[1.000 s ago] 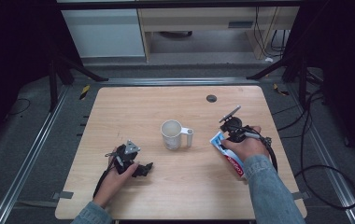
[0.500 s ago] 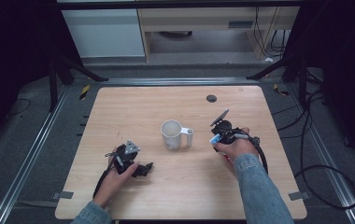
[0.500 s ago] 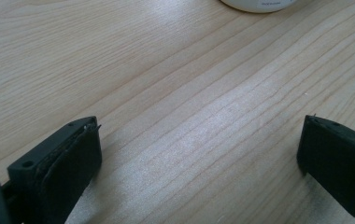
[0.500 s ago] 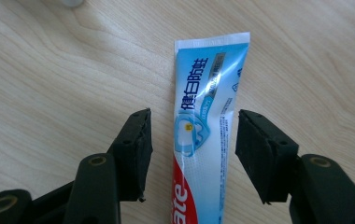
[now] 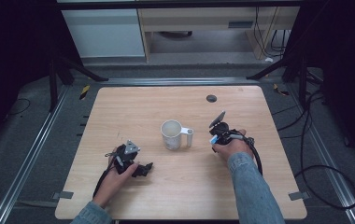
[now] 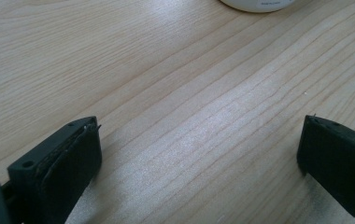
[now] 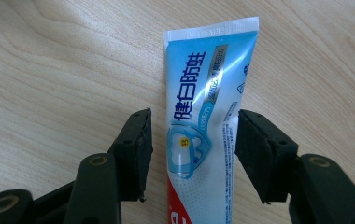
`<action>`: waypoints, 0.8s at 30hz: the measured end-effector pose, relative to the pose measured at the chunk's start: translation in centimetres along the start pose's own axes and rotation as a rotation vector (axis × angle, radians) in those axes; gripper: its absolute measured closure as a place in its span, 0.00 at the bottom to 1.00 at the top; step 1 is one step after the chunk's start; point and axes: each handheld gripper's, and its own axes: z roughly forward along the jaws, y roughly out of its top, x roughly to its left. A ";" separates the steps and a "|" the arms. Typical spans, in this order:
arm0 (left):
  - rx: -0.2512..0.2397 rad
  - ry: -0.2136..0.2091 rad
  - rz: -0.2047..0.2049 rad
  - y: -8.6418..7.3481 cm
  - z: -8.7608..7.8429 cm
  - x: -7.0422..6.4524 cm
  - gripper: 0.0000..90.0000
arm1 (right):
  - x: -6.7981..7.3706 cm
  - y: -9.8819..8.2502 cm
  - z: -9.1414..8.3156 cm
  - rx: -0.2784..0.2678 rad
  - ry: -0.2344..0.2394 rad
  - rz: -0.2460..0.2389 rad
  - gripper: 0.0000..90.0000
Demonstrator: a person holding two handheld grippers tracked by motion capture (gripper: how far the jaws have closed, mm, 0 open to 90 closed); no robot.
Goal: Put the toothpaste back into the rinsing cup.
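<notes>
The right gripper (image 5: 216, 135) hovers beside the white mug (image 5: 172, 134) on the table (image 5: 119, 112) in the high view; the left gripper (image 5: 140, 169) rests open. In the right gripper view, the jaws, having just been closing, flank the toothpaste tube (image 7: 203, 121) without pressing it.

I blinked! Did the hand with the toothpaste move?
Yes. The right gripper came closer to the white mug and lower over the toothpaste, which lies between its jaws as they have just been closing.

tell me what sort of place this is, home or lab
Most likely a lab set up for recording: a bare wooden table stands between metal floor rails, with dark stand legs and loose cables around it.
</notes>
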 end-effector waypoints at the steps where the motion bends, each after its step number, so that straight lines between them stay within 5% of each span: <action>1: 0.000 -0.002 -0.002 0.0 0.0 0.0 0.00 | 0.0 0.0 0.0 0.000 0.000 0.000 0.51; 11: 0.000 -0.003 -0.003 0.0 0.0 0.0 0.00 | 0.0 -0.2 1.4 0.025 -0.029 -0.007 0.55; 24: 0.000 -0.003 -0.002 0.0 0.0 0.0 0.00 | -1.2 -0.2 1.8 0.026 0.004 0.009 0.64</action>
